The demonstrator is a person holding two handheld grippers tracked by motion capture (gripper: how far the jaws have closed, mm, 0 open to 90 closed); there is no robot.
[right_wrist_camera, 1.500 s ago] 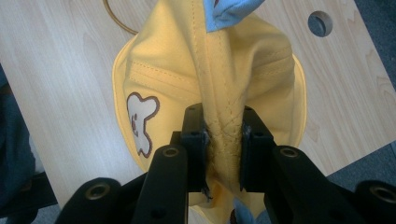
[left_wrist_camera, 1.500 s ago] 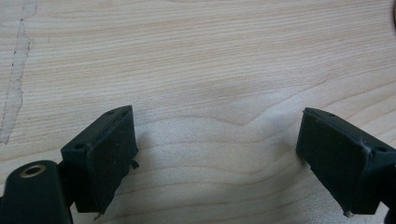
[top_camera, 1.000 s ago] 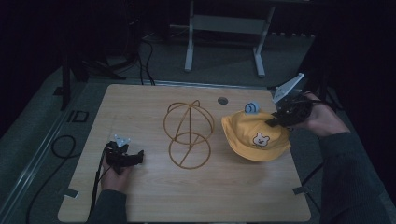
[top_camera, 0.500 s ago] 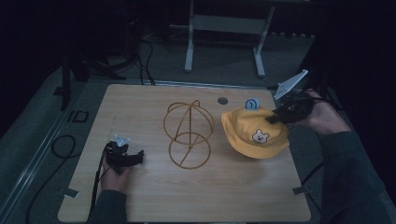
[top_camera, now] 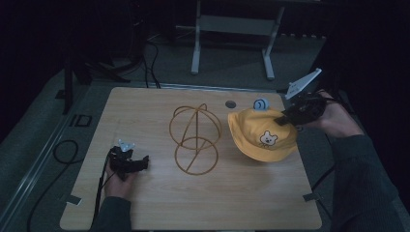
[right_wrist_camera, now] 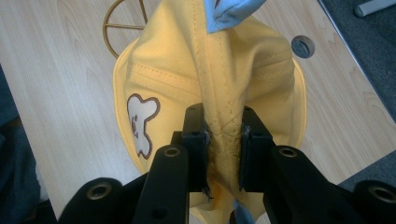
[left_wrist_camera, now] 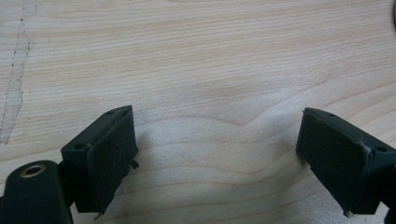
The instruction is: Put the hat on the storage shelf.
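Right gripper pinches the soft yellow hat's stitched crown, hat right of the round wire frame. Left gripper gapes wide over grainy wood table.

A yellow bucket hat is seen just right of the gold wire stand, apart from it. A white bear face is stitched on its front and a blue ear rises at its far side. Its crown is pinched into a ridge between the closed jaws of the right gripper.
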